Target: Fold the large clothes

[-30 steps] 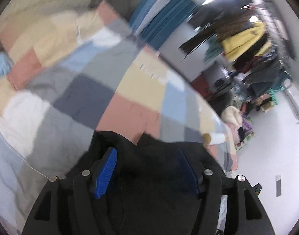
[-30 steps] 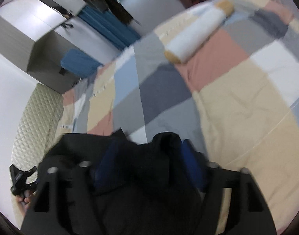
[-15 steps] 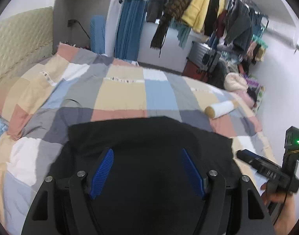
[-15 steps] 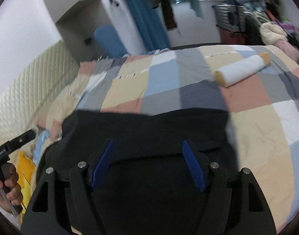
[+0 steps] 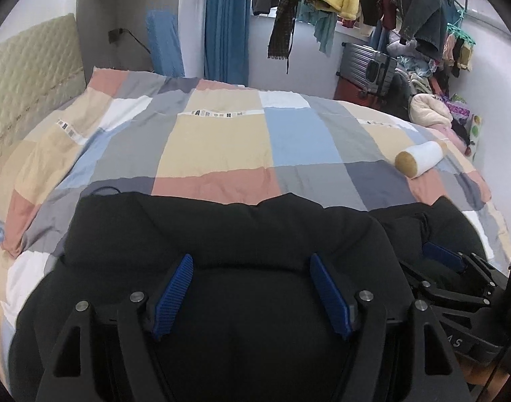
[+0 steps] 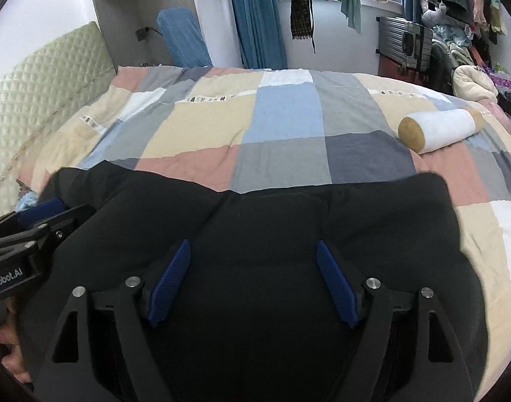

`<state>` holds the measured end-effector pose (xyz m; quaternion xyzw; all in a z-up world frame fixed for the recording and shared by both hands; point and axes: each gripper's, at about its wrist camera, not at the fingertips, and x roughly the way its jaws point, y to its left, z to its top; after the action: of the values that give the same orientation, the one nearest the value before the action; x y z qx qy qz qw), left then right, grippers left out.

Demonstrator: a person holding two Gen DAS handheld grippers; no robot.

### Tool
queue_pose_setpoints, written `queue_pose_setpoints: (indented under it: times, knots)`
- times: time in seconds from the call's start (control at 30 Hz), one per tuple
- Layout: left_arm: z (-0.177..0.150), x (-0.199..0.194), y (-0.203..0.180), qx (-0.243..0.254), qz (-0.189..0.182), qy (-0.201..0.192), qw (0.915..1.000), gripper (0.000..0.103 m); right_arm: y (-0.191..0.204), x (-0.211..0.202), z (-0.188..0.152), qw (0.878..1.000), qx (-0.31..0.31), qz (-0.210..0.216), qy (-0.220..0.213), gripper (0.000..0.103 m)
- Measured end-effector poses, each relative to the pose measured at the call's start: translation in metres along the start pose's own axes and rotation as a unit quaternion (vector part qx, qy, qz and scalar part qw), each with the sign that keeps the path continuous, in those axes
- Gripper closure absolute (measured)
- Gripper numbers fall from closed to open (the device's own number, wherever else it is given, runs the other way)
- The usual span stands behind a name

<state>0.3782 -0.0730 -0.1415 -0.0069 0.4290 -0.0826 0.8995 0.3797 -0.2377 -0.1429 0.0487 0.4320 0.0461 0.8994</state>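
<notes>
Left gripper (image 5: 250,293): jaws spread over garment (image 5: 255,234).
Right gripper (image 6: 252,279): jaws spread.
Bolster (image 6: 436,130): 2 o'clock on quilt (image 6: 282,124).

My left gripper (image 5: 250,293) is matte black, with ribbed blue pads (image 5: 173,296) and silver screw heads. My right gripper (image 6: 252,281) matches it. At the right wrist view's left edge, white lettering reads "enRobot.AI"; bare skin shows at lower left.

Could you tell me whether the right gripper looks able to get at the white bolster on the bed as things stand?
Probably yes. The right gripper stands open over the black garment, and only bare quilt lies between it and the bolster. It looks a long reach, though.
</notes>
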Motion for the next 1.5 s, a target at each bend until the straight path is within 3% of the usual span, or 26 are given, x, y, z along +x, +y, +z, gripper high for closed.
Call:
queue_pose_setpoints:
  times: [0.3, 0.57, 0.73, 0.8, 0.9, 1.03, 1.27, 1.5]
  knots:
    - [-0.005, 0.025, -0.008, 0.021, 0.004, 0.008, 0.9997, 0.029, 0.007, 0.017, -0.007, 0.999, -0.015, -0.032, -0.026, 0.024]
    - [-0.009, 0.031, -0.008, 0.019, 0.013, 0.005, 0.9997, 0.029, 0.011, 0.026, -0.007, 0.999, -0.024, -0.038, -0.024, 0.024]
    - [-0.011, 0.008, 0.002, 0.031, -0.010, 0.003, 0.9995, 0.029, 0.005, 0.013, -0.008, 1.000, -0.017, -0.001, -0.019, 0.023]
    - [-0.014, -0.013, 0.014, 0.038, 0.002, -0.018, 0.9991, 0.029, -0.003, -0.004, -0.010, 0.999, -0.014, 0.029, -0.027, 0.023]
    - [-0.020, -0.034, 0.038, 0.040, 0.040, -0.044, 0.9974, 0.029, -0.010, -0.025, -0.009, 0.998, -0.030, 0.026, -0.041, 0.022]
    - [-0.026, -0.027, 0.066, 0.017, 0.060, -0.023, 0.9978, 0.029, -0.034, -0.046, -0.012, 0.998, -0.028, 0.015, -0.057, 0.018]
    - [-0.042, -0.018, 0.075, 0.008, 0.040, -0.028, 0.9988, 0.029, -0.077, -0.017, -0.033, 0.999, 0.021, 0.022, -0.013, 0.017]
    - [-0.053, -0.009, 0.075, 0.006, 0.041, -0.040, 0.9983, 0.027, -0.066, -0.004, -0.045, 0.999, 0.003, 0.009, -0.032, 0.011]
